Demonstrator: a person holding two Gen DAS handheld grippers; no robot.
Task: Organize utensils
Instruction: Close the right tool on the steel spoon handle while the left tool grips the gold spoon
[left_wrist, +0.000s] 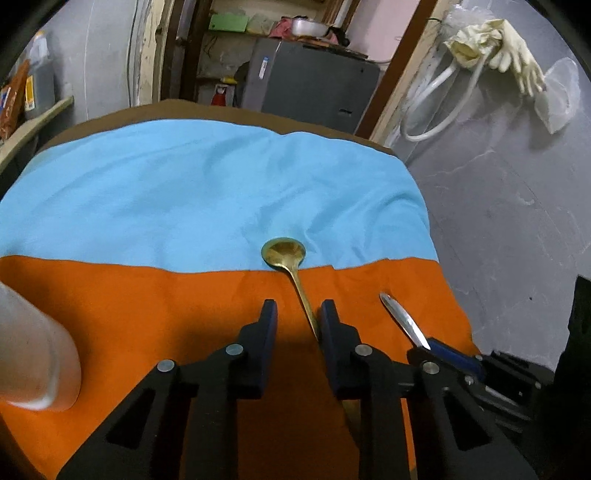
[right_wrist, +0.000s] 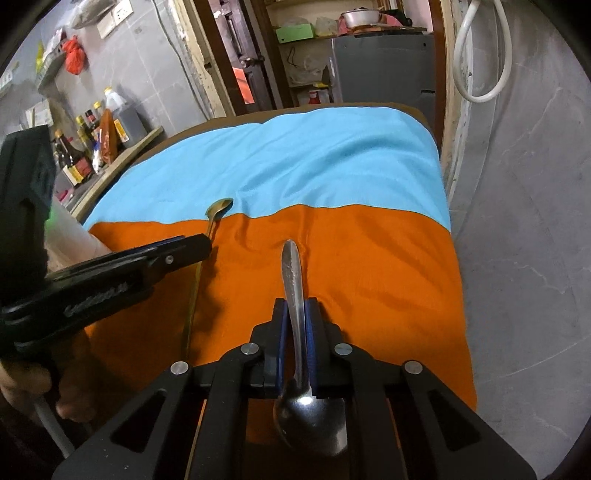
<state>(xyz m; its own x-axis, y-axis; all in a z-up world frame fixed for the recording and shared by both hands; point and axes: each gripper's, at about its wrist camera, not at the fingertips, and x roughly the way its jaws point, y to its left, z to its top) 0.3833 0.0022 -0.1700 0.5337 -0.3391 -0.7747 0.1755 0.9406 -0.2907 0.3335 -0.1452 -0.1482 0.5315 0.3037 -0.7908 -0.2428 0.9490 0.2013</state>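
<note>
Utensils are being picked up: right hand-held gripper (right_wrist: 295, 314) clamps the silver steel spoon (right_wrist: 295, 295), while left hand-held gripper (left_wrist: 298, 314), jaws narrow but unclosed, must pinch the slim gold metal spoon (left_wrist: 291, 266).

Both wrist views look steeply down, sharing the cloth (left_wrist: 184, 192).

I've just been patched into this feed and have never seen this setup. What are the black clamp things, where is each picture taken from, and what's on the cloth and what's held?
There is no robot: a person holds a hand-operated gripper in each hand, and a camera on each looks out along its two fingers.

The left camera shows the left gripper over a gold spoon lying on the orange and blue cloth. The handle runs between the fingers beside the right one; they do not look clamped yet.

The right camera shows the right gripper shut on the handle of a silver spoon, bowl toward the camera.

A pale container stands at the left.
</note>
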